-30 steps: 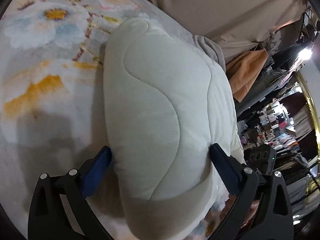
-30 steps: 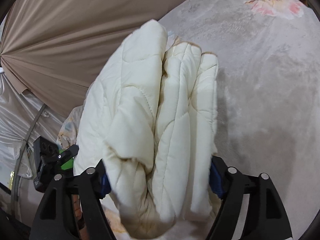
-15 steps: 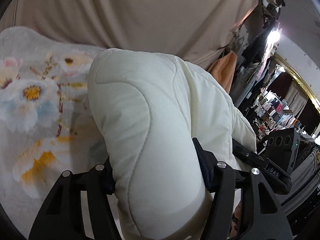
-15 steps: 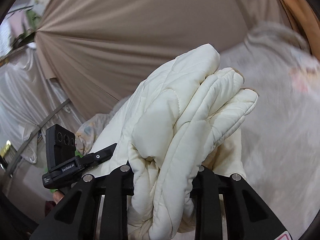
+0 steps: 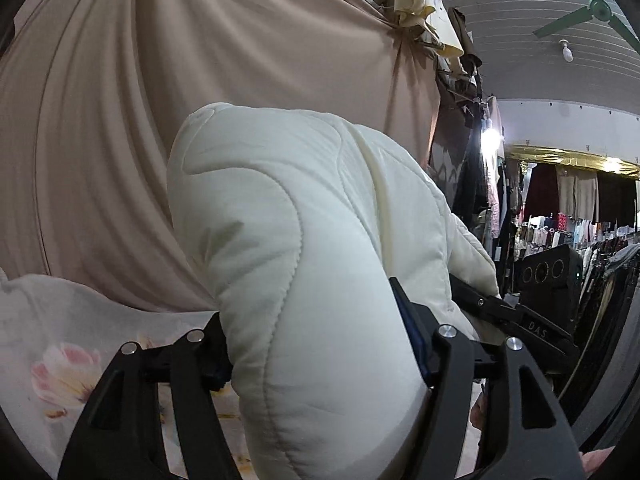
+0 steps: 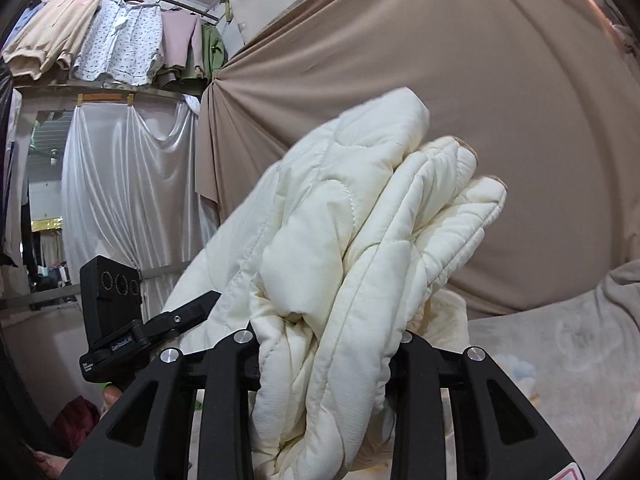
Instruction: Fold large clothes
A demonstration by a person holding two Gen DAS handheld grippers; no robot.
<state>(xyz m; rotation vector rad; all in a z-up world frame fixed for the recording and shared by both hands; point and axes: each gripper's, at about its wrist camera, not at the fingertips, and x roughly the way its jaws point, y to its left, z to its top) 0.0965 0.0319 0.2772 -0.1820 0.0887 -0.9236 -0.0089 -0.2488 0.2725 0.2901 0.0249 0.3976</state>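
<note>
A puffy cream-white quilted jacket is folded into a thick bundle and held up off the floral blanket. My left gripper squeezes one end of it, the padding bulging over both fingers. The jaws are opening slightly with the jacket still pressed between them. In the right wrist view the jacket's layered edges stick out past my right gripper. It pinches the other end, and its jaws are also opening a little around the fabric. Each view shows the other gripper's black camera housing beside the bundle.
A beige curtain hangs close behind the blanket. Clothes racks and a ceiling fan lie off to the right. Hanging shirts and a white sheer drape show on the left in the right wrist view.
Both grippers closed on the jacket, which lay between open jaws, and raised it off the blanket. Both views swung from looking down at the blanket to looking level at the curtain.
</note>
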